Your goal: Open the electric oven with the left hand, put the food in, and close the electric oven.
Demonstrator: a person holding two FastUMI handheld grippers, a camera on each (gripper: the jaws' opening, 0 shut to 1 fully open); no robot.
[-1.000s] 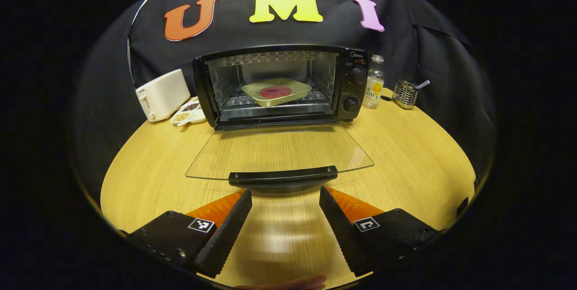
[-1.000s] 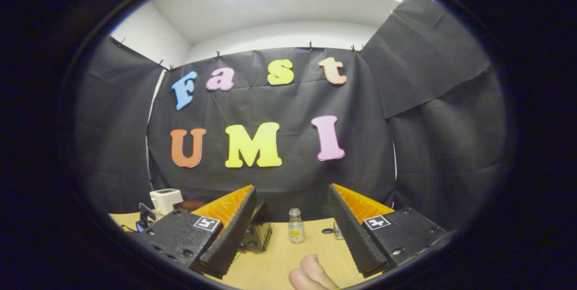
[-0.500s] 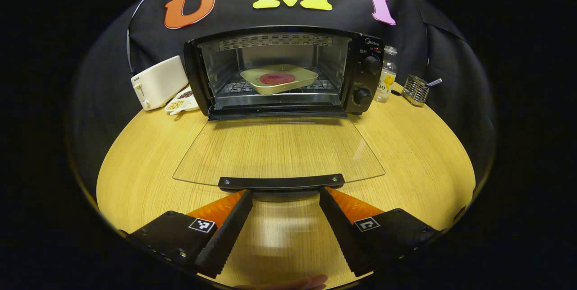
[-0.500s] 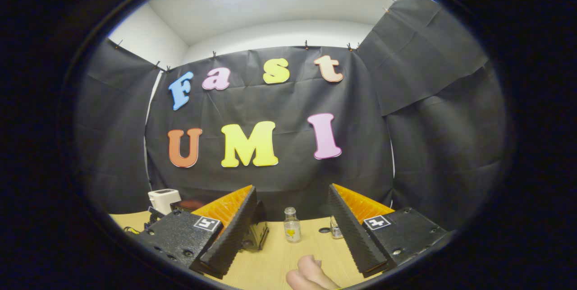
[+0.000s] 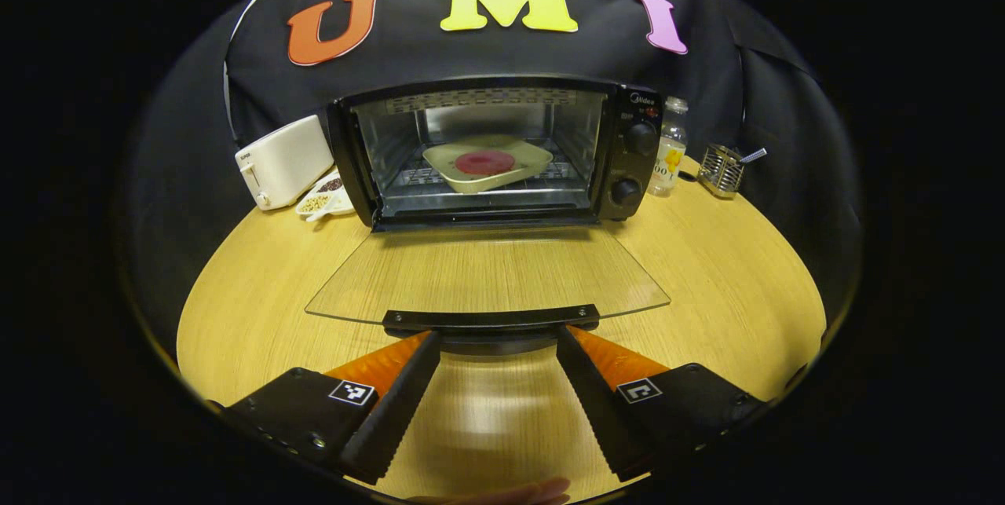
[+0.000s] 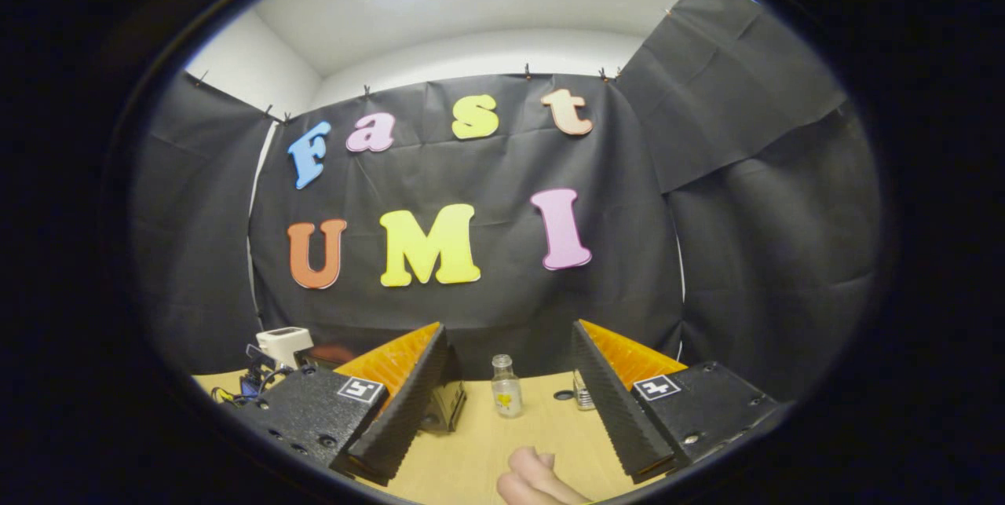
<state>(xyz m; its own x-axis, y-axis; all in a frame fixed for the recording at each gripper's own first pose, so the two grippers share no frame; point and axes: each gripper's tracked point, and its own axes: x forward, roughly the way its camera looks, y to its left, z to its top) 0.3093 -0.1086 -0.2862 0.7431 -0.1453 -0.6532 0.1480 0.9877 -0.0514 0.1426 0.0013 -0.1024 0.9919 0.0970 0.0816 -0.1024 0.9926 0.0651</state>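
Wooden surface (image 5: 259, 301) carries electric oven (image 5: 495, 148), glass door (image 5: 487, 273) folded down flat, tray with food (image 5: 487, 163) on rack inside. Left gripper (image 5: 491, 367) fingers spread, empty, just before door handle (image 5: 491, 319). Door: rigid, hinged, fragile glass; lift by handle. Right gripper (image 6: 506, 391) fingers spread, empty. Toaster (image 5: 283, 162) beside oven.

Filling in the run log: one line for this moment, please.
oven: door down flat | food tray: on rack inside | left tongs: open, at door handle | right tongs: open, holding nothing | left to do: close door
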